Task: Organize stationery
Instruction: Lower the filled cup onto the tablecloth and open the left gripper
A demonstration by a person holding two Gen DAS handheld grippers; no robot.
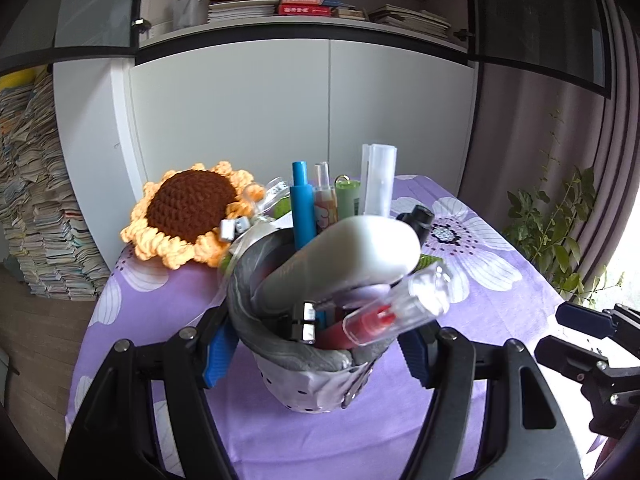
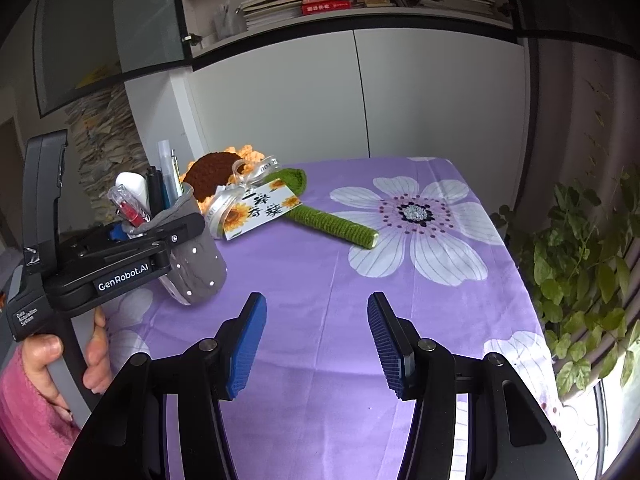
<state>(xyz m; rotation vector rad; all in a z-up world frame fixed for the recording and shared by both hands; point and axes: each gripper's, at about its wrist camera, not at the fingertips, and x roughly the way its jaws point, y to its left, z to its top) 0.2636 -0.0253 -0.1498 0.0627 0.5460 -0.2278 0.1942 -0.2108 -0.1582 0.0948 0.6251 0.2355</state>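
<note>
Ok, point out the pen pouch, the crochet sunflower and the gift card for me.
pen pouch (image 2: 196, 268): right wrist view, grey dotted side.
crochet sunflower (image 1: 188, 206): left wrist view, brown centre.
gift card (image 2: 262, 210): right wrist view, printed face.

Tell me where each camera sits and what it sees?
Left wrist: sits on the left tool, looking along its fingers at the pen pouch they clamp; the right tool shows at the edge.
Right wrist: sits on the open right tool, looking over the tablecloth; a hand shows.
Shared: pouch, crochet sunflower, bookshelf.
</note>
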